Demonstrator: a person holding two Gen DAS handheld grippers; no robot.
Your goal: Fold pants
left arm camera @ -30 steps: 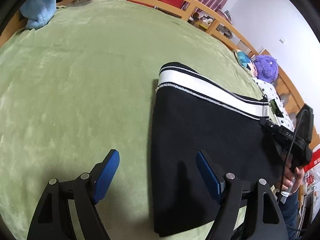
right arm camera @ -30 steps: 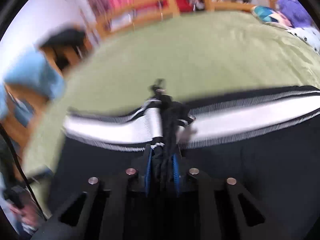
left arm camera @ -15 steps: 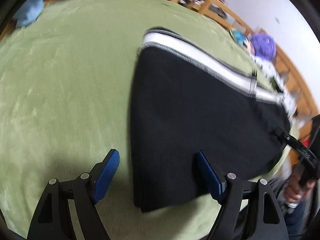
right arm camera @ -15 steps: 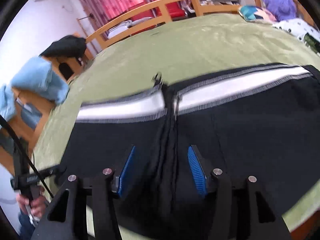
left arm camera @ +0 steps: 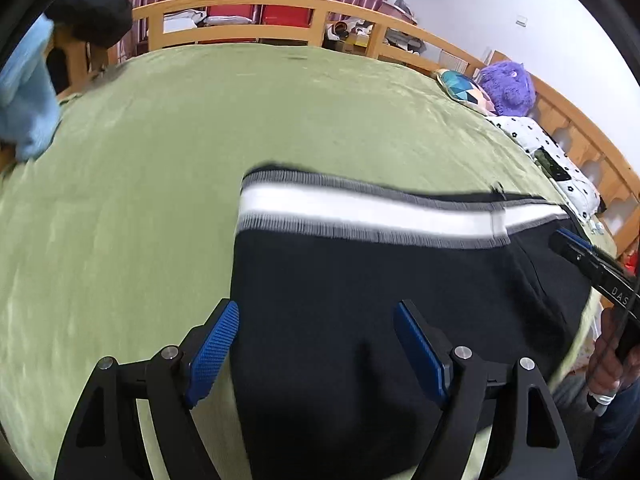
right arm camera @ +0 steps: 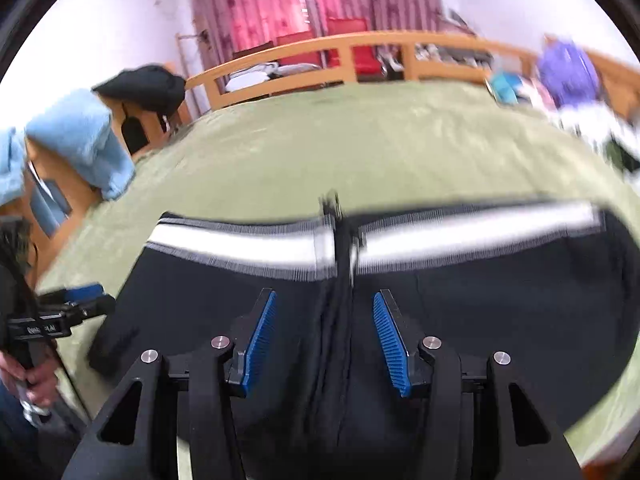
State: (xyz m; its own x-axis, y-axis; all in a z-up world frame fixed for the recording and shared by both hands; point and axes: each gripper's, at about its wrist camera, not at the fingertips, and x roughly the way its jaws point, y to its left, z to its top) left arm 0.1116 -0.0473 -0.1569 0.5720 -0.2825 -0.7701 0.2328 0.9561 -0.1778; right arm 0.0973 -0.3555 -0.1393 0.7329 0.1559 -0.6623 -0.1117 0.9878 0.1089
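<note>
Black pants flat on green bed, left gripper jaws wide apart, nothing held, right gripper jaws just narrowing, parted, astride centre seam, ungripped.

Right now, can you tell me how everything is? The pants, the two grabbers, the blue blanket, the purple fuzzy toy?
Pants: lying flat on the green bed cover, striped waistband away from the camera, held by nothing.
Left gripper: open, empty.
Right gripper: open, empty; jaws just closing.
Blue blanket: draped over the bed frame.
Purple plush toy: at the bed's far edge.
</note>
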